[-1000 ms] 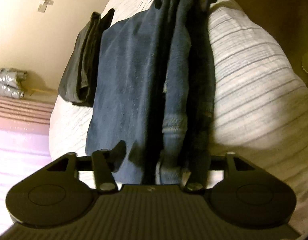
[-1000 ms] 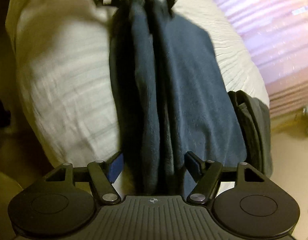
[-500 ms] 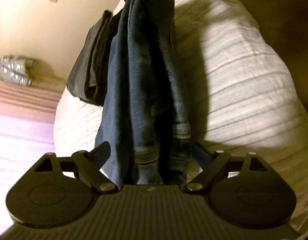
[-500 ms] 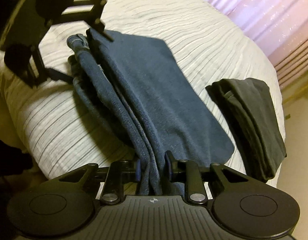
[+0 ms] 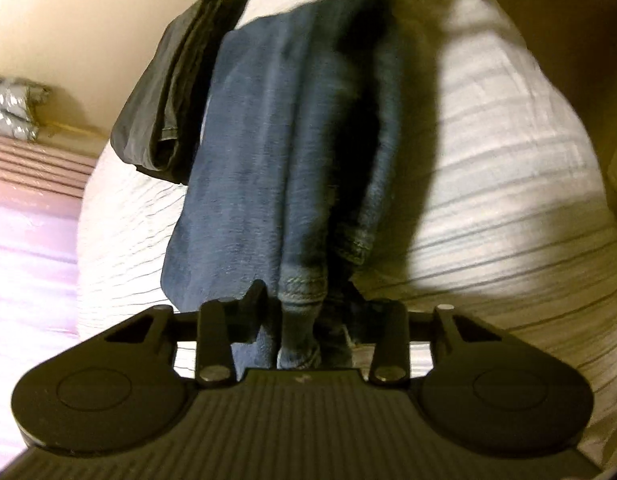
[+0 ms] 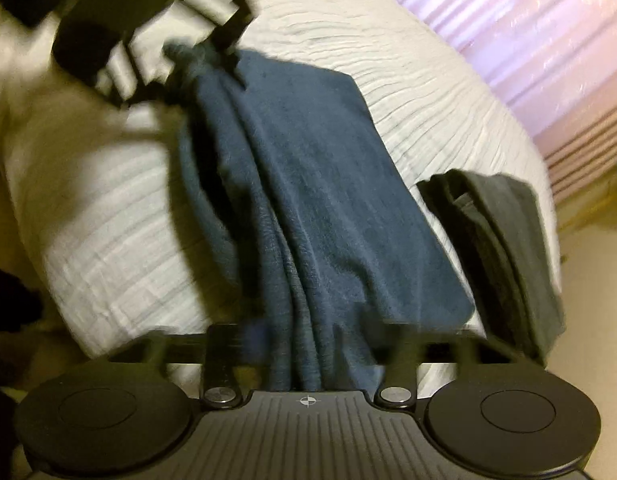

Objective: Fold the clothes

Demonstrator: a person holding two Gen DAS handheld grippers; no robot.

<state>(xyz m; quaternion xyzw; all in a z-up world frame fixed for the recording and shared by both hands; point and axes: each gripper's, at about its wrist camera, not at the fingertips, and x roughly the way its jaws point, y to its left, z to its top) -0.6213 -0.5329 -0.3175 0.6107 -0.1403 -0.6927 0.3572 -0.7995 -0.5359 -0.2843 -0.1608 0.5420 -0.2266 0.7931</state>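
A pair of blue jeans (image 5: 260,140) lies lengthwise on a white ribbed bed cover (image 5: 508,160), bunched into long folds. My left gripper (image 5: 306,304) is closing on the stitched leg cuffs, which are pinched between its fingers. From the right wrist view that gripper (image 6: 196,60) sits at the far end, on the gathered cloth. My right gripper (image 6: 312,336) is at the other end of the jeans (image 6: 308,184). Its jaws are opening wide, and the cloth still lies loosely between them. Both views are motion-blurred.
A folded dark grey garment (image 5: 168,92) lies on the bed beside the jeans, seen on the right in the right wrist view (image 6: 500,248). Past the bed edge are a pink striped surface (image 5: 28,220), silver packets (image 5: 12,108) and beige floor.
My left jaws, spread wide half a second ago, have narrowed onto the cuffs. My right jaws, then pinched on the jeans, have spread apart. Both grippers have lifted slightly.
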